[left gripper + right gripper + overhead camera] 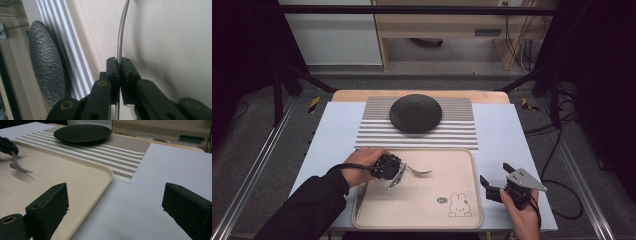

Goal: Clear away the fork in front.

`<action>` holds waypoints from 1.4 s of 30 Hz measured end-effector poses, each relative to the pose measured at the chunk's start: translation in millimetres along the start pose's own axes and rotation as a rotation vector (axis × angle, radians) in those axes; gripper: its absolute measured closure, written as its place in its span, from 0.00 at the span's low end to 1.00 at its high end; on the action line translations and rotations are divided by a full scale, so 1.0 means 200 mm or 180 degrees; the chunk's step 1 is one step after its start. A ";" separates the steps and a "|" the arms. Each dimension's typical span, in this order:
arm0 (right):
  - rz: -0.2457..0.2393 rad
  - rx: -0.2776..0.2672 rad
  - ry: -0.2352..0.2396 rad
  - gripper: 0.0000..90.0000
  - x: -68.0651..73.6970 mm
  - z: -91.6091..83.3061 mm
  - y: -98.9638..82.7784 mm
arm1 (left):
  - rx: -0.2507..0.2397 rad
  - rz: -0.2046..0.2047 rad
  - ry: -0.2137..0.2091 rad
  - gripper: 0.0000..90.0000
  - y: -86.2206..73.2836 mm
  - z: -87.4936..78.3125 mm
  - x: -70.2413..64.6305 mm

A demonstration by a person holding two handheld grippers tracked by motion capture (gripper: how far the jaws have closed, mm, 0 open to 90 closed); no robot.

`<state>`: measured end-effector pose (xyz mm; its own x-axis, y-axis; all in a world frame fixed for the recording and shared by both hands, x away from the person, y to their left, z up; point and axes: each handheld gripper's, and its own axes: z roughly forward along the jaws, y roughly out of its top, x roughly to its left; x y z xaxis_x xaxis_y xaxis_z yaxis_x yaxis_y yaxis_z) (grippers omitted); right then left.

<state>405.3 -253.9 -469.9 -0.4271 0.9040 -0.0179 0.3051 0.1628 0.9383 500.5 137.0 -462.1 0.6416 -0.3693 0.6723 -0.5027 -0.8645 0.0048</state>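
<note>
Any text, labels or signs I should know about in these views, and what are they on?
No text can be read.
Tray: a small dark oval mark beside the rabbit drawing, with lettering too small to read.
Plate, striped mat, fork: no writing visible.

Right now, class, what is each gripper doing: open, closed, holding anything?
Left gripper: closed on the fork handle, over the tray.
Right gripper: open, holding nothing, beside the tray.
</note>
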 end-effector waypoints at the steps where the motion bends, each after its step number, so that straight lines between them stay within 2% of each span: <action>1: 0.0019 -0.0005 0.0002 0.08 0.00 0.00 0.00 | -0.0012 -0.0011 -0.0006 0.90 0.00 0.00 0.00; 5: 0.0030 -0.0014 0.0002 0.08 0.00 0.00 0.00 | -0.0054 -0.0034 0.0042 0.83 0.00 -0.05 -0.01; 7: 0.0034 -0.0011 0.0004 0.08 0.00 0.00 0.00 | -0.0097 -0.0102 0.0074 0.81 0.00 -0.09 -0.01; 10: 0.0032 -0.0003 0.0007 0.08 0.00 0.00 0.00 | -0.0182 -0.0305 0.0101 0.75 -0.01 -0.16 0.00; 12: 0.0029 -0.0004 0.0009 0.08 0.00 0.00 0.00 | -0.0257 -0.0555 0.0134 0.72 -0.01 -0.18 0.01; 15: 0.0024 0.0007 0.0007 0.08 0.00 0.00 0.00 | -0.0427 -0.1030 0.0158 0.71 0.00 -0.19 0.03; 17: 0.0031 0.0008 0.0008 0.08 0.00 0.00 0.00 | -0.0488 -0.1334 0.0157 0.69 0.00 -0.19 0.04; 21: 0.0032 0.0008 0.0013 0.08 0.00 0.00 0.00 | -0.0680 -0.1912 0.0126 0.75 0.01 -0.15 0.04; 24: 0.0033 0.0012 0.0021 0.08 0.00 0.00 0.00 | -0.0765 -0.2287 0.0090 0.81 0.01 -0.12 0.04; 25: 0.0032 0.0008 0.0020 0.08 0.00 0.00 0.00 | -0.0779 -0.2389 0.0089 0.83 0.02 -0.11 0.04; 28: 0.0029 0.0015 0.0023 0.08 0.00 0.00 0.00 | -0.0768 -0.2582 0.0092 0.89 0.03 -0.09 0.04; 32: 0.0021 0.0021 0.0029 0.08 0.01 0.00 0.00 | -0.0793 -0.2947 0.0060 0.97 0.05 -0.06 0.05; 35: 0.0027 0.0025 0.0030 0.08 0.01 0.00 0.00 | -0.0750 -0.3083 0.0046 0.99 0.07 -0.04 0.05; 37: 0.0025 0.0023 0.0032 0.08 0.01 0.01 0.00 | -0.0737 -0.3160 -0.0012 1.00 0.08 -0.03 0.05; 42: 0.0013 0.0042 0.0045 0.08 0.01 0.01 0.00 | -0.0663 -0.3248 -0.0122 1.00 0.11 0.03 0.05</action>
<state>405.8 -251.6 -470.7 -0.4378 0.8990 -0.0090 0.3180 0.1642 0.9337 499.6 112.9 -460.9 0.8340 0.4903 0.2530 0.2013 -0.6974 0.6878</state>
